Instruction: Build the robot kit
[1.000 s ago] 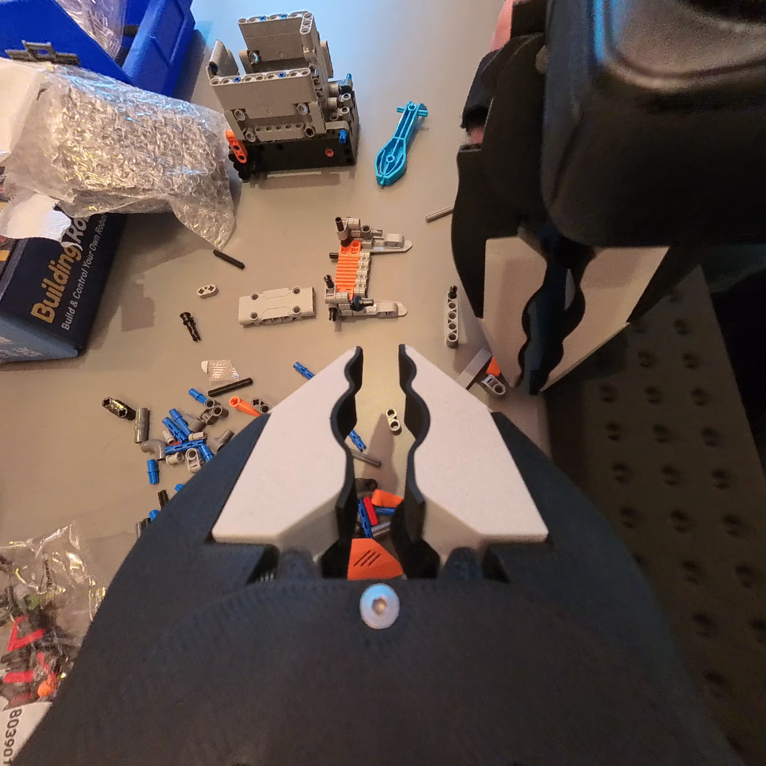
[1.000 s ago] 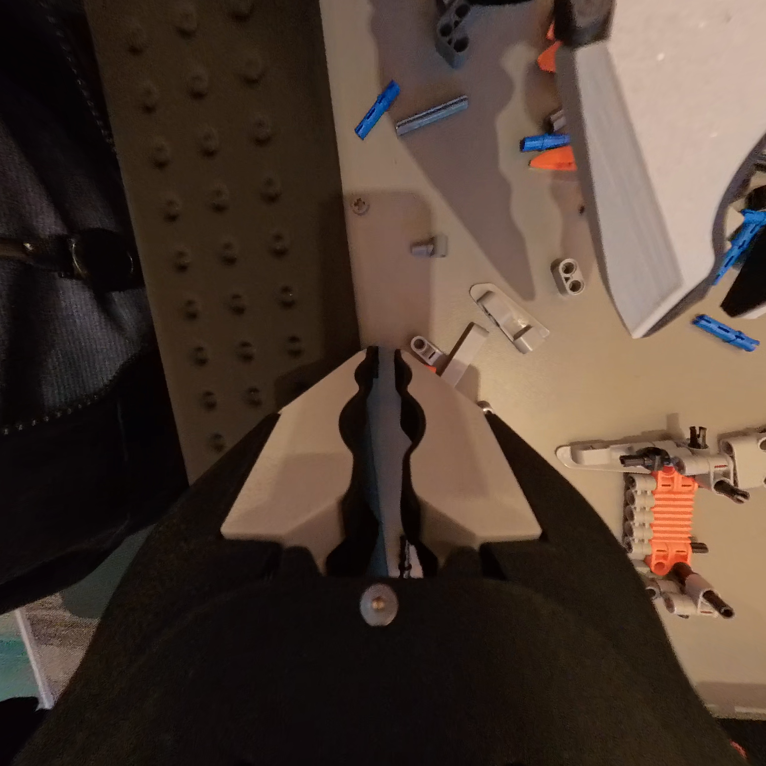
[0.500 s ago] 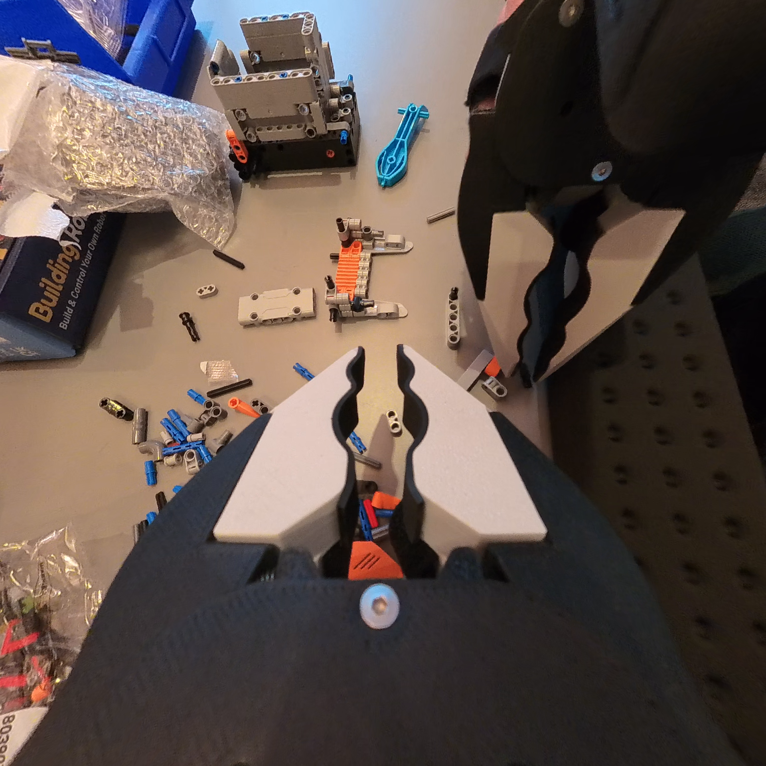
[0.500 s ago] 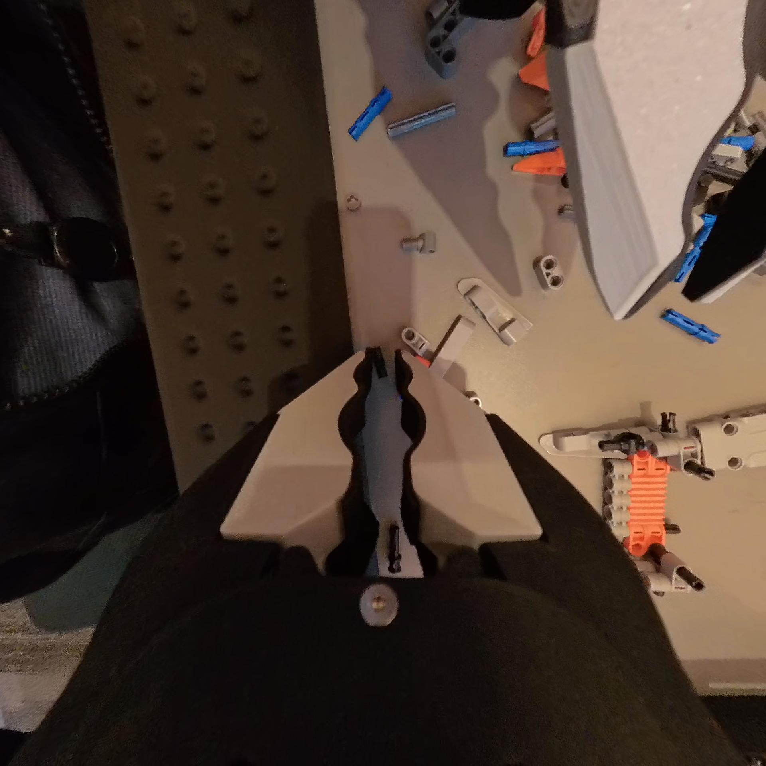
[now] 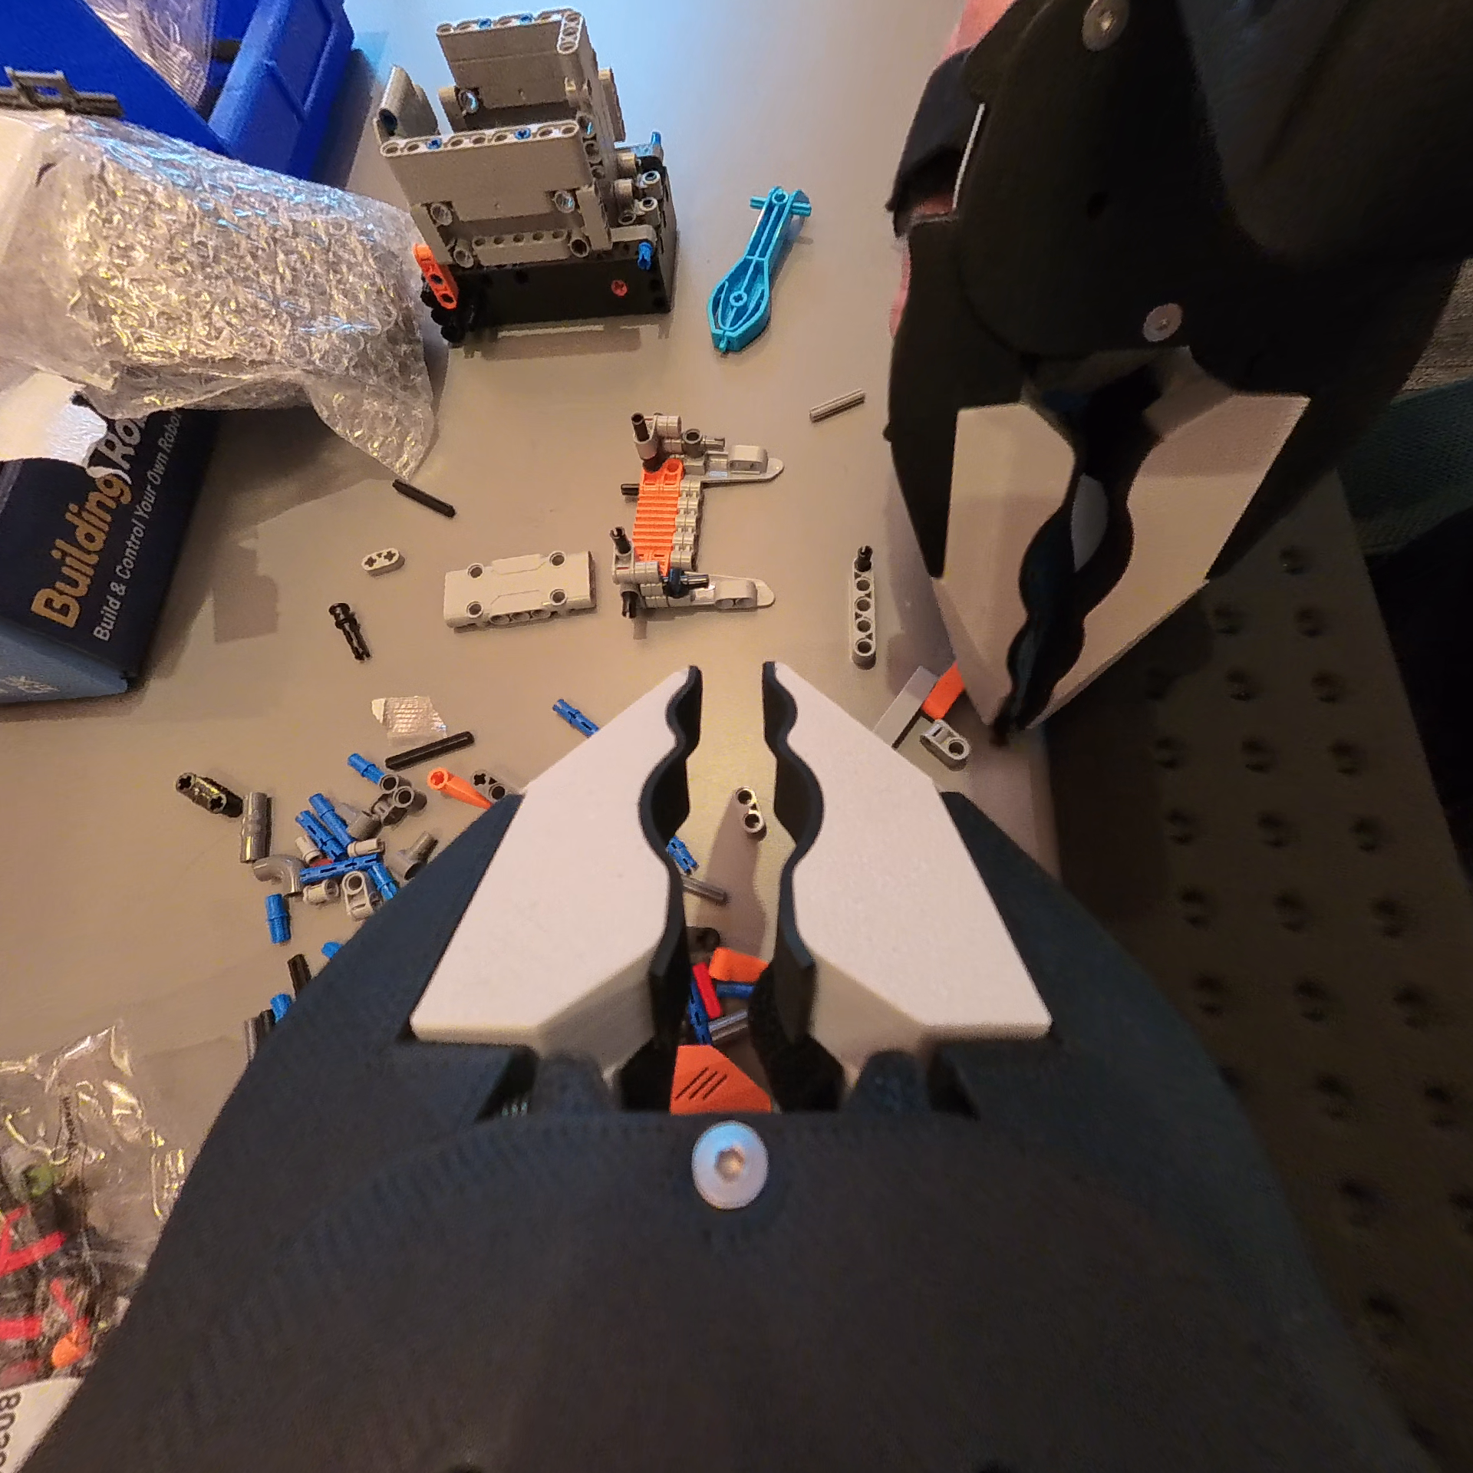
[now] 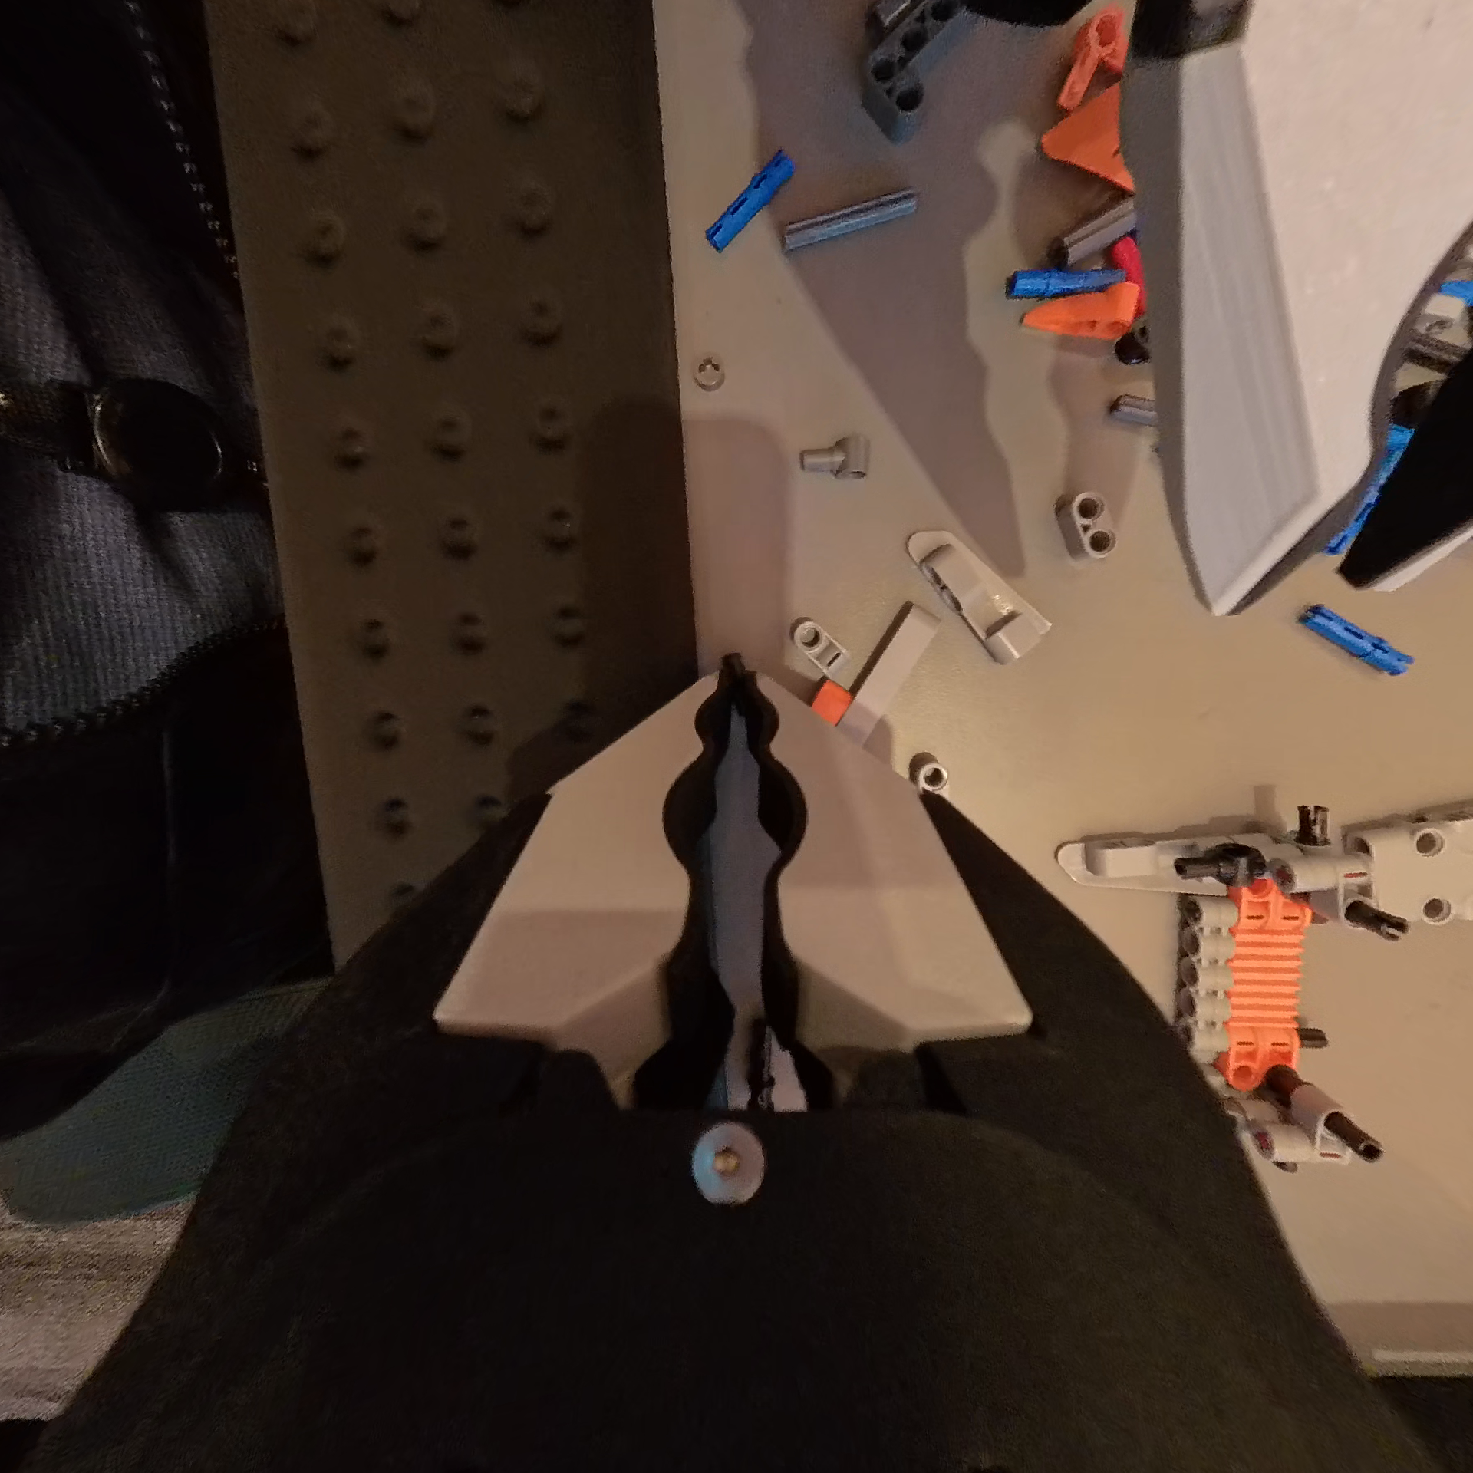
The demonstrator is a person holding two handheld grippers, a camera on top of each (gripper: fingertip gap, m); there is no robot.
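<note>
My left gripper (image 5: 729, 677) is open and empty. It hovers over a grey table (image 5: 558, 382) strewn with small building pieces. Beyond its tips lie an orange and grey assembly (image 5: 665, 518) and a flat grey panel (image 5: 518, 590). My right gripper (image 6: 732, 668) is shut, with a small black pin pinched at its very tips, right at the table's edge. It also shows in the left wrist view (image 5: 1008, 713), pointing down. A grey beam with an orange end (image 6: 885, 669) and a small grey connector (image 6: 815, 642) lie just beside the right gripper's tips. The assembly (image 6: 1267, 980) lies to its right.
A grey and black built block (image 5: 518, 175) and a teal tool (image 5: 753, 279) lie at the back. Bubble wrap (image 5: 183, 279), a blue bin (image 5: 263, 72) and a dark box (image 5: 80, 558) stand left. Loose pins (image 5: 343, 845) lie front left. A studded mat (image 6: 446, 398) borders the table. Across from one pair of fingers to the other is roughly 10 cm.
The right gripper's jaws have closed from a narrow gap to shut at the tips. In the left wrist view it has tilted and shifted a little right. The left gripper has barely moved.
</note>
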